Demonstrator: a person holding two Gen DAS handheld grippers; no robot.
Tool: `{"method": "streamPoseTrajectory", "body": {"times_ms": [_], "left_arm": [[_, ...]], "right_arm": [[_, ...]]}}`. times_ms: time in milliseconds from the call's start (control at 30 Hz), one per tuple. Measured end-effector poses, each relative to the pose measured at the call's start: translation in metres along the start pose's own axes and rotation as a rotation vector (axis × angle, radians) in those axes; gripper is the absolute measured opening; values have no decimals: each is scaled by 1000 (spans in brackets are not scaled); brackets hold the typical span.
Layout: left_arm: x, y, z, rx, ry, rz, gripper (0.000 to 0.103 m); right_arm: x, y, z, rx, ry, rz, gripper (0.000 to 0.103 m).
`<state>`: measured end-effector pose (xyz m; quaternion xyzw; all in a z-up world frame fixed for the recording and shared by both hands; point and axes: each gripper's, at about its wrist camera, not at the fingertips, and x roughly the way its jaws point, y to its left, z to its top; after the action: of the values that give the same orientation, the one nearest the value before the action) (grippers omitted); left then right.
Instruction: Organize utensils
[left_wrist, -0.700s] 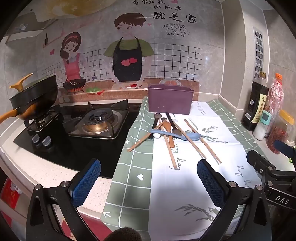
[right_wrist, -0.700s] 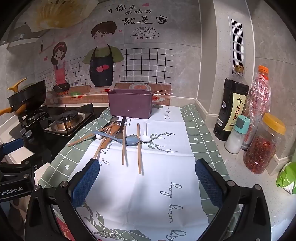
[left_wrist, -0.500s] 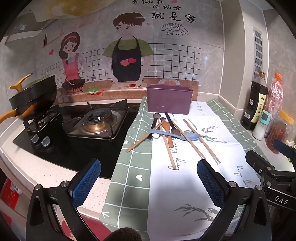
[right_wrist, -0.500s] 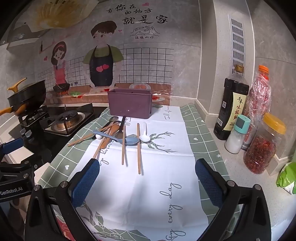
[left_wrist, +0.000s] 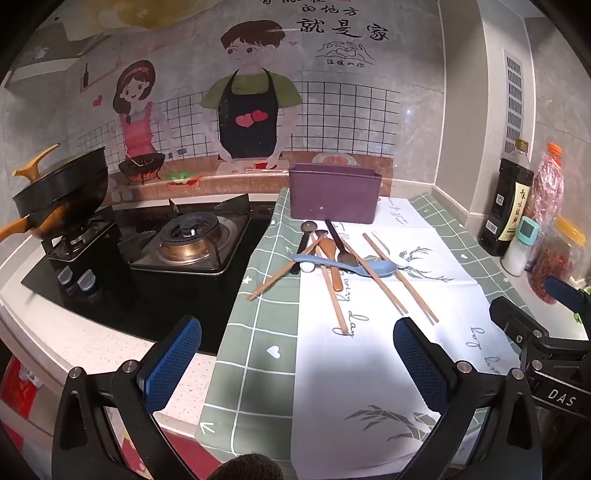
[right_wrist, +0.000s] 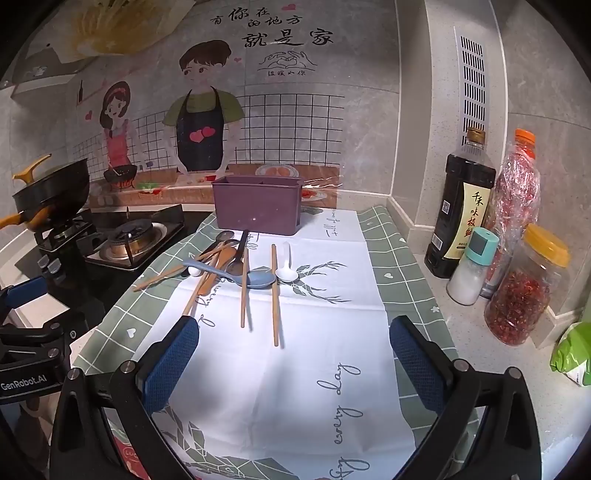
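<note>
Wooden chopsticks (right_wrist: 274, 295) lie on smooth printed cloth (right_wrist: 314, 350) before a matt plastic bin (right_wrist: 256, 210).

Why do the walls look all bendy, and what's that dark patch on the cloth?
Left wrist view: the fisheye lens curves the wall edges, and black corners frame the round picture; the left tongs cast a soft shadow on the cloth. Right wrist view: same bending, the vent bows; glare streaks the wall behind the purple box.
</note>
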<state>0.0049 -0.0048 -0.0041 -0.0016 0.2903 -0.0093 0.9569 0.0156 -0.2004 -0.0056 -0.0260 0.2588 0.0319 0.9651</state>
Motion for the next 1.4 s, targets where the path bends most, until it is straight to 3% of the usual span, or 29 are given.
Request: {"method": "streamPoseTrajectory", "body": {"times_ms": [1400], "left_arm": [[3,-6,2,3,1,-5,103]], "right_arm": [[1,-4,-1,1,3,-2,103]]}}
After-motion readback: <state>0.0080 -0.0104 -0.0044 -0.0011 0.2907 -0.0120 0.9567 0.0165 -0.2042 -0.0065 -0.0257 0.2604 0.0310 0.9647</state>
